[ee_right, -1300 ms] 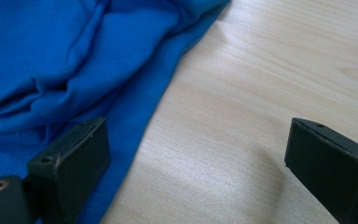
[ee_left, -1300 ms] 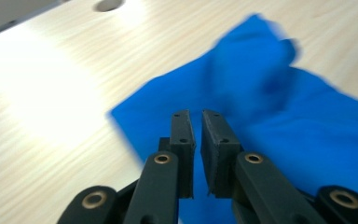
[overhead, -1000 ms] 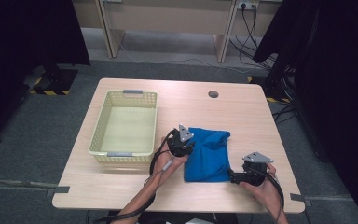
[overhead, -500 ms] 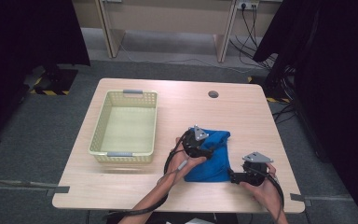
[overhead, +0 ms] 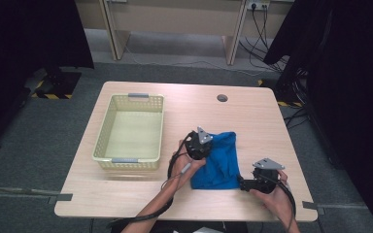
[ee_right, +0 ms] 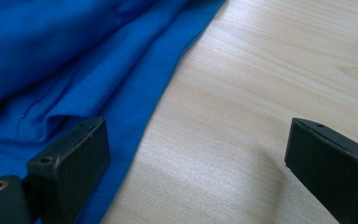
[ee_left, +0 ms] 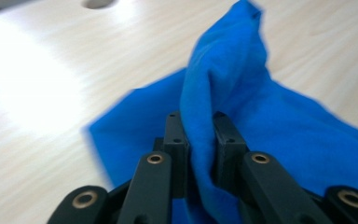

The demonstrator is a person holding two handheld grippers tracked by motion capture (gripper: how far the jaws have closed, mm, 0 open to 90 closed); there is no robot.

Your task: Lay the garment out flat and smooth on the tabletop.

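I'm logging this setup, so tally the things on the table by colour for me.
Blue: 1, the cloth
Pale yellow: 1, the basket
Black: 2, the left tool and the right tool
Total: 4

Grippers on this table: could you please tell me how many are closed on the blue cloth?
1: the left gripper pinches a fold of the blue cloth. The right gripper stands open at the cloth's near right edge, holding nothing.

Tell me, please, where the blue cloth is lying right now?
In the high view the blue cloth lies on the table's near right part, right of the basket, a fold pinched in the left gripper, the open right gripper at its near edge.
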